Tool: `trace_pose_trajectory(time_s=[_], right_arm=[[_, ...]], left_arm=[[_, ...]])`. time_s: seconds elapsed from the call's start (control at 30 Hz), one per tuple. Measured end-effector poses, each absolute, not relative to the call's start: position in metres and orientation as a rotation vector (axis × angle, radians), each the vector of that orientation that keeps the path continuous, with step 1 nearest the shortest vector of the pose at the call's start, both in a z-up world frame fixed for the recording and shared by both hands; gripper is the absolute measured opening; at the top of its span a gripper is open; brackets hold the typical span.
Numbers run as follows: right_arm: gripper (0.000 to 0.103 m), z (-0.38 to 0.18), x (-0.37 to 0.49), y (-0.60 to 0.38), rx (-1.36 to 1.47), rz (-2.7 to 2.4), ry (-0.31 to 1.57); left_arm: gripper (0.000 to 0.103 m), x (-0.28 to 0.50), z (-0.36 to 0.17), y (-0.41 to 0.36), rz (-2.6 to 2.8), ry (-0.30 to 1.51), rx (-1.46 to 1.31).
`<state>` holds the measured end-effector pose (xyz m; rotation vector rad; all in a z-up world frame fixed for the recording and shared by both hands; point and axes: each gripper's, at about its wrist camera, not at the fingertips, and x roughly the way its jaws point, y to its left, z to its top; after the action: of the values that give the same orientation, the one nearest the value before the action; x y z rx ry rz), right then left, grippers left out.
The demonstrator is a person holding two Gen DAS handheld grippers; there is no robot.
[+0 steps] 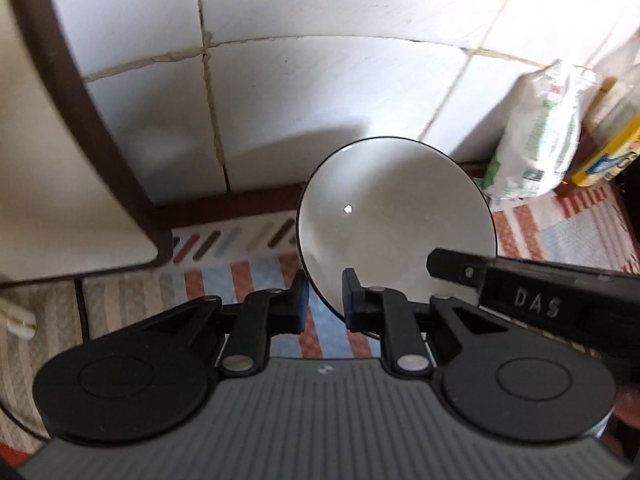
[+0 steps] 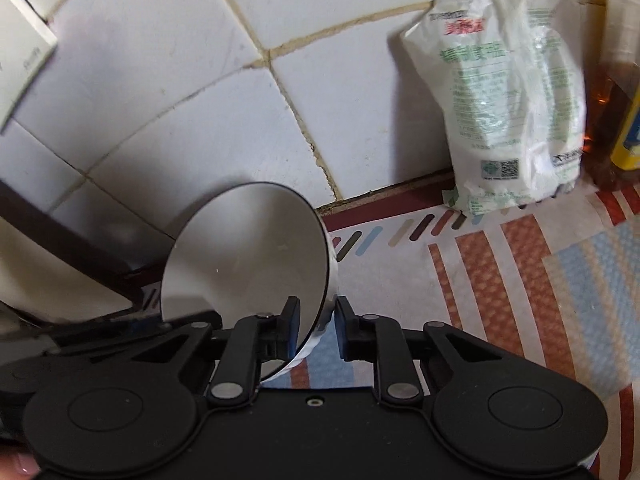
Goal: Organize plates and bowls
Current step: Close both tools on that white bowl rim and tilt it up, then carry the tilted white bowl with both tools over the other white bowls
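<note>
Counting from the left of the left wrist view: one large cream panel with a dark brown rim (image 1: 60,128) stands at the left edge against the white tiled wall (image 1: 280,92), one white bowl with a thin dark rim (image 1: 396,216) sits centre-right, tilted so that its inside faces the camera, and one white and green printed bag (image 1: 536,136) leans on the wall at the right, just beside one yellow-labelled container (image 1: 604,156). A striped cloth (image 1: 560,220) in orange, blue and cream covers the desk beneath. One bowl only is seen; no second one shows in either view. The left tool (image 1: 326,300) points forward along the desk toward the wall, its two fingers set either side of the bowl's lower left rim, one outside and one inside; a narrow gap shows between pad and rim, so whether it clamps the rim cannot be told. The right tool (image 2: 316,326) enters the left view from the right as a black bar lying over the bowl's lower right part. In the right wrist view the same bowl (image 2: 244,256) stands left of centre, tilted toward the left, and the right tool's fingers straddle its near right rim, the left finger inside and the right finger outside, closed in on the rim. The bag (image 2: 508,92) stands upright at the upper right, well apart from the bowl.
</note>
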<state>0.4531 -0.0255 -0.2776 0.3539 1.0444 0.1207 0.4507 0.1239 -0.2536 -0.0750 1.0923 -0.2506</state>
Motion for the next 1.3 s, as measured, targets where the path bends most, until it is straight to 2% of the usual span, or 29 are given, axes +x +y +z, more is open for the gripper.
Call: trace_pose_trajectory(time_s=[0.23, 0.37, 0.47, 0.77, 1.3], right_arm=[[0.022, -0.248, 0.42, -0.041, 0.341, 0.174, 1.033], [0.022, -0.233, 0.401, -0.052, 0.345, 0.233, 1.013], [0.022, -0.222, 0.387, -0.052, 0.277, 0.232, 0.988], [0.022, -0.186, 0.332, -0.093, 0.326, 0.234, 0.911], [0.022, -0.16, 0.24, -0.208, 0.355, 0.17, 0.891]], left_arm=[[0.015, 0.41, -0.216, 0.11, -0.252, 1.032, -0.014], [0.015, 0.384, -0.194, 0.093, -0.24, 0.975, 0.112], [0.015, 0.369, -0.179, 0.085, -0.243, 0.981, 0.108], [0.015, 0.324, -0.141, 0.047, -0.286, 0.948, 0.126], [0.016, 0.244, -0.13, -0.066, -0.402, 1.011, 0.07]])
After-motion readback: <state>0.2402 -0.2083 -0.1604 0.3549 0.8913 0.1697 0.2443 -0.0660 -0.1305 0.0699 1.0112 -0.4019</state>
